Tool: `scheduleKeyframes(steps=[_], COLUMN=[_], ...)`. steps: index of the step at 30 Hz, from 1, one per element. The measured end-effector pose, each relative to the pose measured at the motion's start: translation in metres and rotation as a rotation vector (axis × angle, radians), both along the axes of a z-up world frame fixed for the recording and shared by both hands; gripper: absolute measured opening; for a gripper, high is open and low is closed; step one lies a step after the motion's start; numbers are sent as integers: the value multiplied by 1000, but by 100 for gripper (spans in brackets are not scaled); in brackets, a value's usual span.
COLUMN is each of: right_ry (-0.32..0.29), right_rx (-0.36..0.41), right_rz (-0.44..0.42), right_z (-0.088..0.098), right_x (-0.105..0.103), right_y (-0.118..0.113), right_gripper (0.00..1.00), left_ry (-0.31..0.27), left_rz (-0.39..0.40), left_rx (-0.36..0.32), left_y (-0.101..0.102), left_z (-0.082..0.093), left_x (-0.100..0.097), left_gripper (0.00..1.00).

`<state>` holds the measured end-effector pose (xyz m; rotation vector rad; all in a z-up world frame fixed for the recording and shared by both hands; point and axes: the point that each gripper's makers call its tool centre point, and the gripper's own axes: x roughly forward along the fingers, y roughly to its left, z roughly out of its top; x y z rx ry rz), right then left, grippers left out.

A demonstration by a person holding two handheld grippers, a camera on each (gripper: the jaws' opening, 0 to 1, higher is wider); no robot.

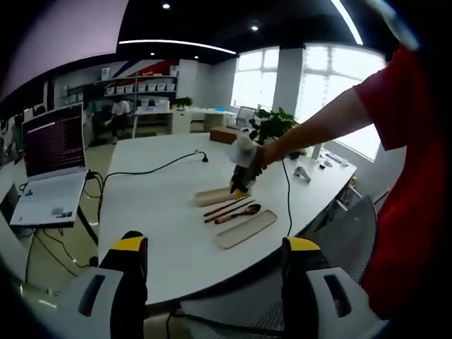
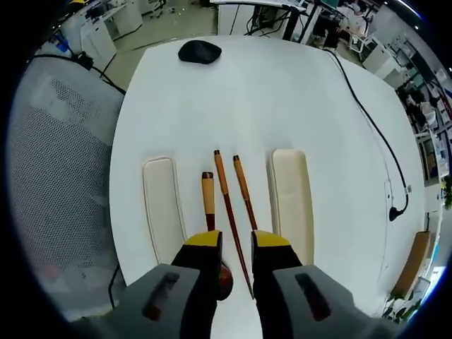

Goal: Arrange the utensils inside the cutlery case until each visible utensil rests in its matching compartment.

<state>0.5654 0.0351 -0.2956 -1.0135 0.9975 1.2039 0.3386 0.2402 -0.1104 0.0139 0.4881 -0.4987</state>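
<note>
While parted by only a narrow gap at the bottom of the right gripper view, right gripper [image 2: 238,244] clamped on nothing that can be made out; spoon [image 2: 207,201] bowl and one chopstick tip visible through the gap, apparently lying on the table [image 2: 282,92] underneath. Just above the jaws, lying lengthwise up the frame: spoon handle left of centre, pair of chopsticks [image 2: 227,208] at centre, all loose on the tabletop and in no compartment. Flanked by the case lid [image 2: 164,208] at left and the cream cutlery case [image 2: 292,201] at right, both close beside but apart from the utensils. Farther out, computer mouse [image 2: 200,51] at top and cable [image 2: 381,134] running down the right. Left gripper [image 1: 215,247] spread wide at the bottom of the left gripper view, empty, held well back from the table edge. Probably light, stiff and thin, these utensils; smooth lacquered sticks likely to roll or slip out of a loose pinch. Best taken one at a time, across the shaft near the middle for balance; spoon by its handle, not its rounded bowl.
</note>
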Motion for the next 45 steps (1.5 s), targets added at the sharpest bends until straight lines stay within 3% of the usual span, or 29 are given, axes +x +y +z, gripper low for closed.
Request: scheduleKeyframes(steps=[3,14,20,45], right_ry=[0,4,5,23], right_rx=[4,-1,-2,-23], right_rz=[25,26,45,77], right_z=[3,-3,-5,-26], right_x=[-4,2,2,-7], right_y=[3,6,10,21], right_gripper=[11,10,10,7], left_ry=[23,26,2,27], left_rz=[8,-1,27,70], left_rx=[-40,9,2,14], left_y=[-1,2,9,22], left_z=[-7,-11,-9,-15], left_x=[-2,-1,-3,-10], left_gripper=[80,80,78,78])
